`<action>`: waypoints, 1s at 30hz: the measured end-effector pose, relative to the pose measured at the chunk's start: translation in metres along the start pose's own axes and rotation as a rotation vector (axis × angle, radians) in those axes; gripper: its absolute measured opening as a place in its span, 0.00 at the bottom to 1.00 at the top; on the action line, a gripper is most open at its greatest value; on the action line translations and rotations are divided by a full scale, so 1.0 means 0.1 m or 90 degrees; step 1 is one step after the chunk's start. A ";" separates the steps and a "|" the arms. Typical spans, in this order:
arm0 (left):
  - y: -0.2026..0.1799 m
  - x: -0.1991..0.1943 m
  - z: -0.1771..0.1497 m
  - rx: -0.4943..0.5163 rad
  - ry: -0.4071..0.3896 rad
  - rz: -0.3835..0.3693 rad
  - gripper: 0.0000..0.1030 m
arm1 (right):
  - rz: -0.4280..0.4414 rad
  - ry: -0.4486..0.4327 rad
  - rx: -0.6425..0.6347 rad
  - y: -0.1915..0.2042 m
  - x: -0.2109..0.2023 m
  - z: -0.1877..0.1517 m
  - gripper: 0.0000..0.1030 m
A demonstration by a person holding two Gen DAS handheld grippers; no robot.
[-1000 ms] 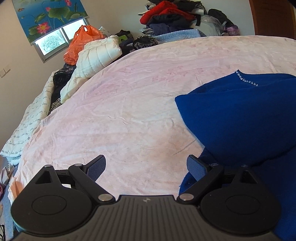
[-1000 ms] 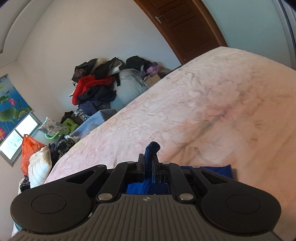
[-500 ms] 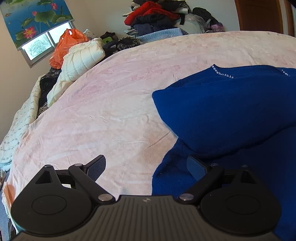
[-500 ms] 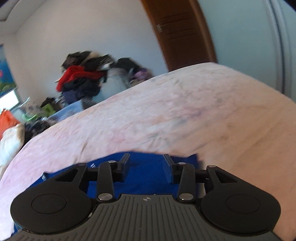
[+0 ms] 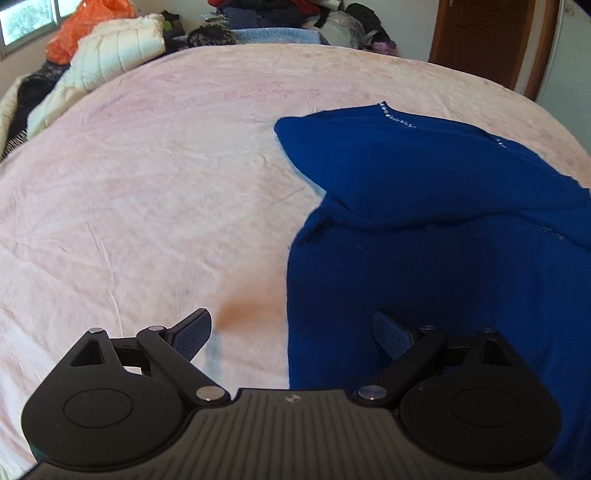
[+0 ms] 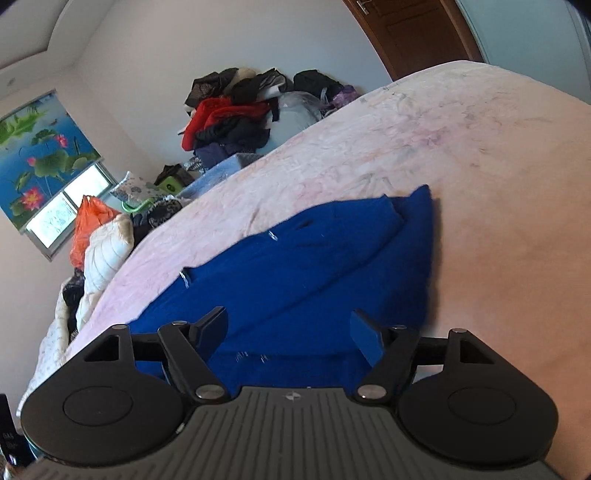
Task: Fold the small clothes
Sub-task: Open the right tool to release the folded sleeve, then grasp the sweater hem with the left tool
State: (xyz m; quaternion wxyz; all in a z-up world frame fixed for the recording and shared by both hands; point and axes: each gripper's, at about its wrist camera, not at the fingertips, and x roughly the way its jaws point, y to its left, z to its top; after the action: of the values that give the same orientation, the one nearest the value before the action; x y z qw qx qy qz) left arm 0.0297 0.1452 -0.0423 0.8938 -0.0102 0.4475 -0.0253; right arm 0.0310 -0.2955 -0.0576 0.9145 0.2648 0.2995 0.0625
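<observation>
Sweater (image 5: 443, 236), deep blue, fills the right half of the left wrist view, lying flat on a pale pink bedspread (image 5: 147, 184). Its long axis runs from about 6 o'clock up toward 1 o'clock. One layer is folded over the rest, its blunt corner pointing to 10 o'clock, and a line of small silver beads marks the neckline near 1 o'clock. The left gripper (image 5: 291, 332) hovers over the sweater's left edge with its fingers spread wide (one over bare bedspread, the other over blue cloth) and nothing pinched between them. At 11 o'clock, beyond the bed, sit a white quilted jacket (image 5: 110, 55) and an orange bag (image 5: 85, 26); a brown door (image 5: 480, 37) stands at 1 o'clock.

From the right wrist view the same sweater (image 6: 314, 266) lies in the lower middle, stretched from 8 o'clock toward 1 o'clock, where a folded corner comes to a point. The folded layers show as stepped edges along that line. The right gripper (image 6: 288, 332) is just above the cloth, its jaws opening, and the fabric lies under them rather than clamped; the pads do not press on it. A heap of dark and red clothes (image 6: 236, 114) is at 11 o'clock against the wall, and a lotus-print blind (image 6: 40, 147) hangs over the window at 9 o'clock.
</observation>
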 end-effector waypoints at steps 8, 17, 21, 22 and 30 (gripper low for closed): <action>0.24 -0.14 -0.31 0.005 0.026 -0.144 0.92 | 0.055 0.085 0.015 -0.36 -0.60 -0.56 0.79; 0.21 -0.23 -0.44 -0.011 0.034 -0.269 0.91 | 0.156 0.148 -0.035 -0.08 -0.72 -0.92 0.77; 0.14 -0.24 -0.42 -0.005 0.020 -0.237 0.52 | 0.178 0.139 -0.026 0.00 -0.60 -0.94 0.64; 0.14 -0.23 -0.40 -0.006 0.024 -0.226 0.37 | 0.176 0.140 -0.020 0.00 -0.57 -0.94 0.51; 0.11 -0.24 -0.29 -0.011 0.005 -0.219 0.07 | 0.136 0.120 -0.016 0.02 -0.52 -0.89 0.11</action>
State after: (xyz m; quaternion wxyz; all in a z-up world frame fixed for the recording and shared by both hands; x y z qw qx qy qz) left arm -0.0077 0.1573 -0.0408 0.8744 -0.0941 0.4429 -0.1746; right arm -0.0624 -0.2687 -0.0903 0.8738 0.2766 0.3532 0.1875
